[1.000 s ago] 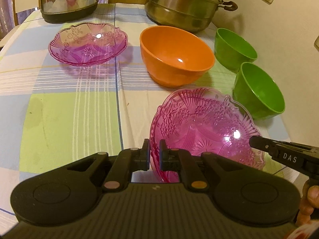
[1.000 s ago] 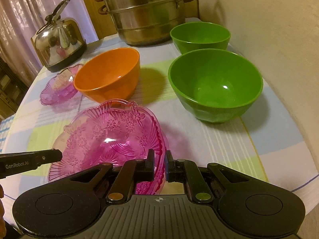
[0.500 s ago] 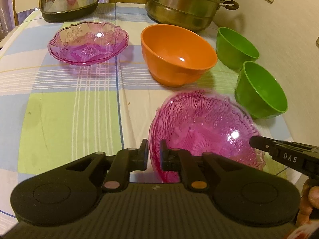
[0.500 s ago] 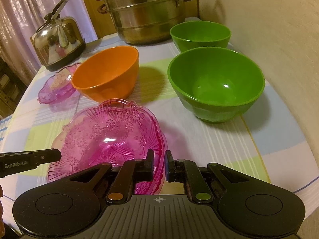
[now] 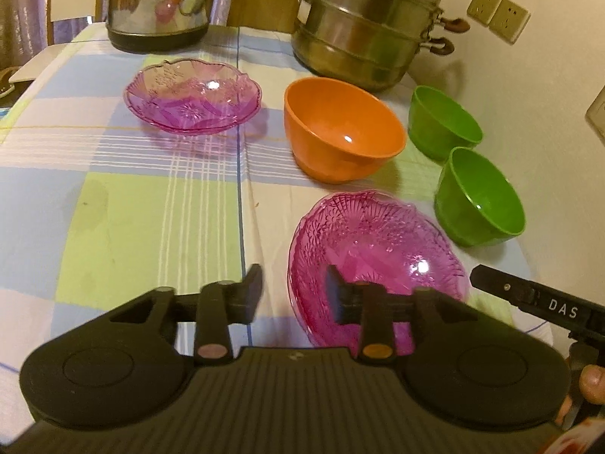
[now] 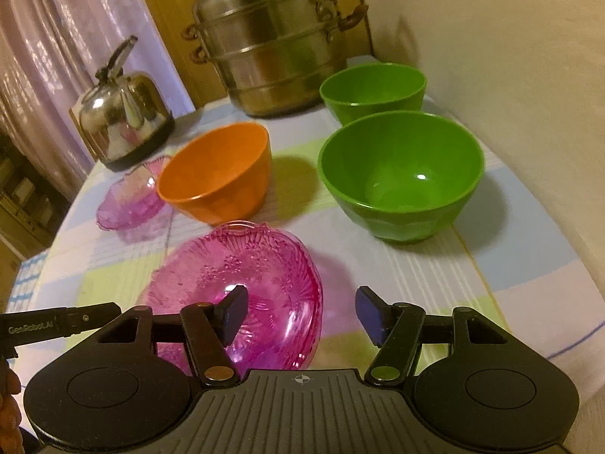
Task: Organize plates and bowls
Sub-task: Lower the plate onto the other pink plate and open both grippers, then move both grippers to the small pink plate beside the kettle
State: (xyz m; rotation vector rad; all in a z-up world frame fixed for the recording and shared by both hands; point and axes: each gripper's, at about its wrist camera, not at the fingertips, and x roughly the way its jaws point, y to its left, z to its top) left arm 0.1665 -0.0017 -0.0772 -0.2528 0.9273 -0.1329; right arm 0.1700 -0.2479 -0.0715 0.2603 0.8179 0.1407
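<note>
Hidden, cropped and blurred parts of what we see

In the left wrist view, the left tool [image 5: 294, 290] covers the near rim of the near pink dish [image 5: 372, 253], and we cannot tell whether its right finger touches the glass; the kettle [image 5: 159, 3] and steamer pot [image 5: 365, 22] are cut off by the top edge. In the right wrist view, the orange bowl [image 6: 217, 174] hides part of the far pink dish [image 6: 128, 198], the near green bowl [image 6: 401, 174] hides the base of the far green bowl [image 6: 372, 89], and we see the steamer pot blurred.
</note>
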